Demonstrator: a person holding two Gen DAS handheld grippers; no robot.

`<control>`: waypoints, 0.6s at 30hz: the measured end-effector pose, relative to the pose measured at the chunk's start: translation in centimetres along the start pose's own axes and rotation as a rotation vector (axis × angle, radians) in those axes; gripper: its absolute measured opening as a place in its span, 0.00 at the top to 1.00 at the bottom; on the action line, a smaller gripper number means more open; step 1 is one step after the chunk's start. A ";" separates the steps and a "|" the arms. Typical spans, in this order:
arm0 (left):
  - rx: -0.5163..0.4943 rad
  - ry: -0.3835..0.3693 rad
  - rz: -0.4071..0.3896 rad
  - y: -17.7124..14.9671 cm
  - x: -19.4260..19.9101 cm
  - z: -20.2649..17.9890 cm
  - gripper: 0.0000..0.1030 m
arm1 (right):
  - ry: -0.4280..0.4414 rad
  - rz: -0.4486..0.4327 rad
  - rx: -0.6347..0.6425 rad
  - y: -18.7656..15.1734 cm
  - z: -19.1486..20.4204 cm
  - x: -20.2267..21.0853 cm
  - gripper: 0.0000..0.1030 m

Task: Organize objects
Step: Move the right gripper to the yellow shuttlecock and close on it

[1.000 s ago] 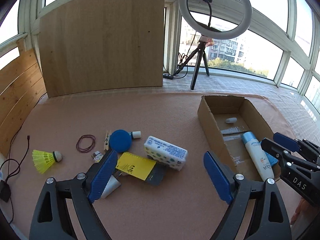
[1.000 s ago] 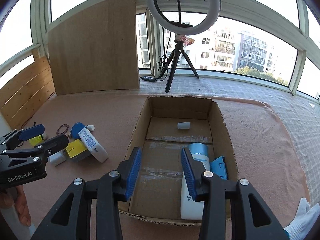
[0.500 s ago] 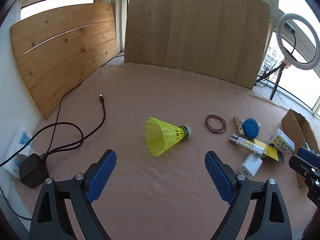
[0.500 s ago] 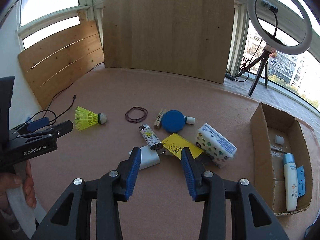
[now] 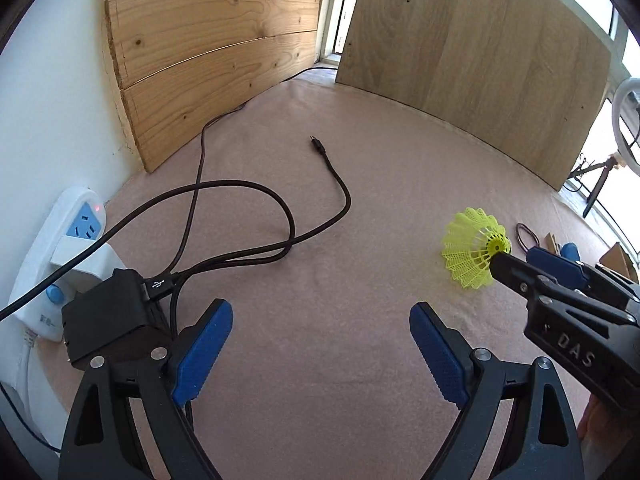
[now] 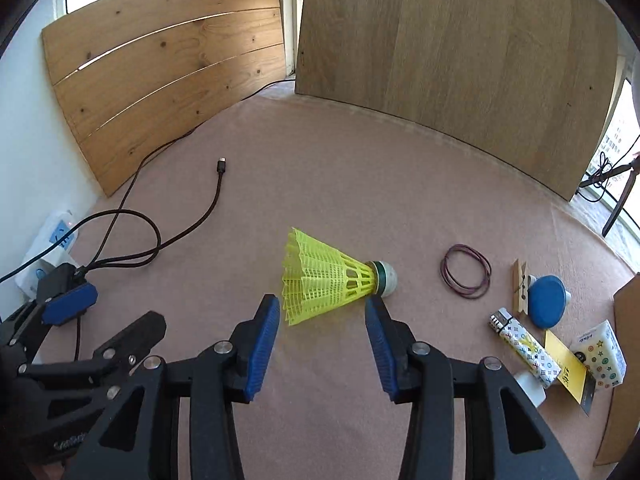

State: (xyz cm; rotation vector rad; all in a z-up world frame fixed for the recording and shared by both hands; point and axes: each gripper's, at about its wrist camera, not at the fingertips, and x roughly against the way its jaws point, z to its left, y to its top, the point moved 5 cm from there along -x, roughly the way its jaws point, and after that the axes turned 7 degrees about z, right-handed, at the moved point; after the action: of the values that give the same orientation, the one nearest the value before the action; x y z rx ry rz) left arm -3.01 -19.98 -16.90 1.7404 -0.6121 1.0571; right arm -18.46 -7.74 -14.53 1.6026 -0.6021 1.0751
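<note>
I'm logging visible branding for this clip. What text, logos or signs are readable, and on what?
"DAS": on the right tool's body, seen from the left wrist view.
USB symbol: on the plug in the black adapter.
Left tool lettering: too cut off to read.
Yellow card, tissue pack, lighter: print too small.

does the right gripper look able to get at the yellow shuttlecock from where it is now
Probably yes. The right gripper is open, with the shuttlecock lying on its side just ahead of the jaws and nothing between them; the rubber band lies off to the side.
</note>
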 end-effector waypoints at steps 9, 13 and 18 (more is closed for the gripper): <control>-0.028 -0.084 0.007 1.2 -1.1 -2.3 0.10 | -0.075 0.049 -0.074 -2.1 -4.2 -0.7 0.71; -0.093 -0.174 0.016 2.1 -1.9 -6.0 0.10 | -0.034 0.073 -0.071 -2.8 -5.7 -1.1 0.82; -0.187 -0.200 0.000 1.5 -1.5 -10.1 0.12 | 0.026 0.072 -0.036 -3.1 -5.8 -1.3 0.89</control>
State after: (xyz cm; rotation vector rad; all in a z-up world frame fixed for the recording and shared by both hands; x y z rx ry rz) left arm -8.75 -11.48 -15.99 1.6915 -0.8094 0.8032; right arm -18.49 -1.54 -16.95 1.5440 -0.6628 1.1304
